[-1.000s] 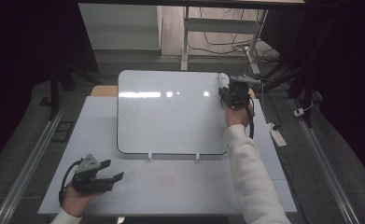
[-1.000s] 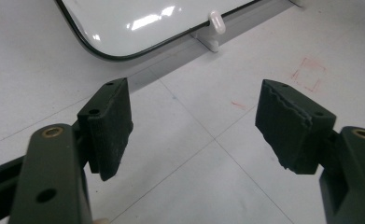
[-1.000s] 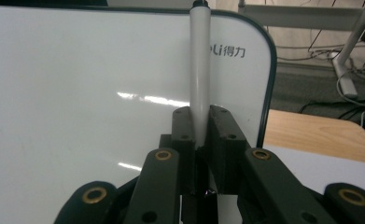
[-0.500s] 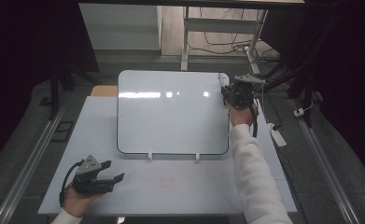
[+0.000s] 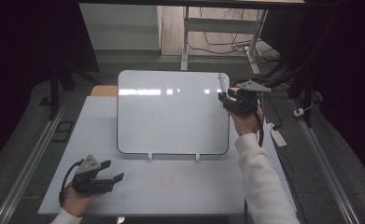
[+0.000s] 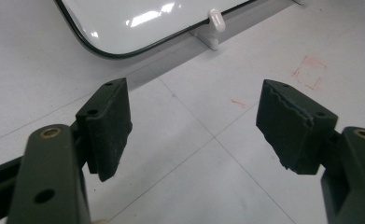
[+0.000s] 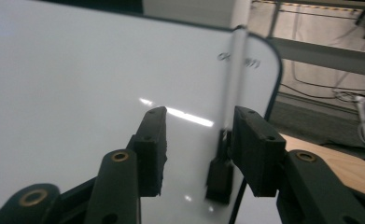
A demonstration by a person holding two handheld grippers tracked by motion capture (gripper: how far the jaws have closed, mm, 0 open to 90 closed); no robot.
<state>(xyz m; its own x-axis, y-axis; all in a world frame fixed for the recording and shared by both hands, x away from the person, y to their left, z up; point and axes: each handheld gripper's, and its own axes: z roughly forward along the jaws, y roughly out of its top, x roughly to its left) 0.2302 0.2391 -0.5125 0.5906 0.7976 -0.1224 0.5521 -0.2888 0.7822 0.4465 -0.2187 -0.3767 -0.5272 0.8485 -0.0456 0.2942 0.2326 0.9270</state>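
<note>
High view: a marker lies along the whiteboard edge, upper right of centre, beside the right hand-held gripper; the left hand-held gripper rests spread and empty lower left. Right gripper view: the jaws have just been opening, with nothing between them; the marker, likely light, stiff and slick, is best pinched mid-barrel.

The right gripper, its jaws just opening, sits at the whiteboard's upper right edge beside a marker.

high cam overhead, 2 gripper cams close, share whiteboard
</note>
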